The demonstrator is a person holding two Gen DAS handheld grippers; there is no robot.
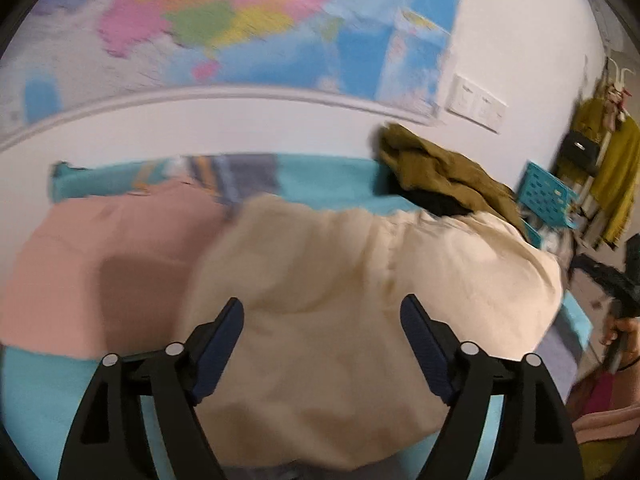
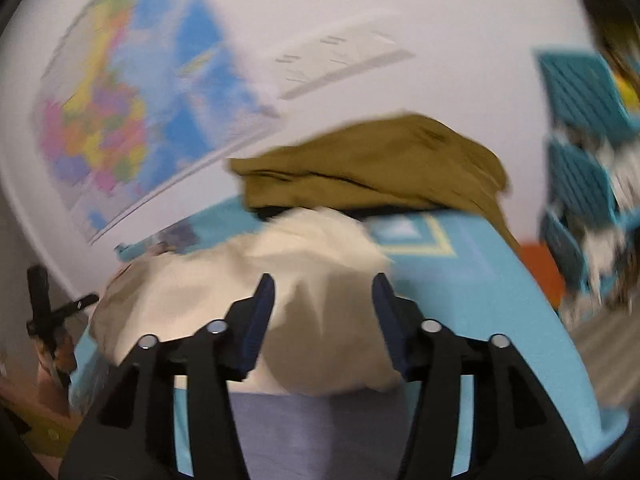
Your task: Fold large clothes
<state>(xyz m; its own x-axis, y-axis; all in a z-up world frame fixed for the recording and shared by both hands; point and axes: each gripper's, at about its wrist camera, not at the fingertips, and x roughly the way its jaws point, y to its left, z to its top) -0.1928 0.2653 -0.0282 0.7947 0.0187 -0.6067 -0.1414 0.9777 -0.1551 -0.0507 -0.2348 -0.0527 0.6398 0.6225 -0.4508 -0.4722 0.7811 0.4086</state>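
Both hand-held grippers hang open over the cream garment, nothing gripped yet.

The left hand-held gripper [image 1: 322, 320] has its jaws spread wide above the near middle of the cream garment [image 1: 360, 280], holding nothing; whether a fingertip brushes the cloth I cannot tell. The right hand-held gripper [image 2: 323, 298] is also open and empty, over the garment's bunched right end [image 2: 312, 248]. To do this step well, I judge each should take an outer edge or corner, not the slack middle, so the cloth spreads flat. The garment lies crumpled across the blue bed [image 1: 336, 184], a pink garment [image 1: 100, 256] touching it on the left and an olive garment [image 1: 440, 168] heaped far right near the wall.
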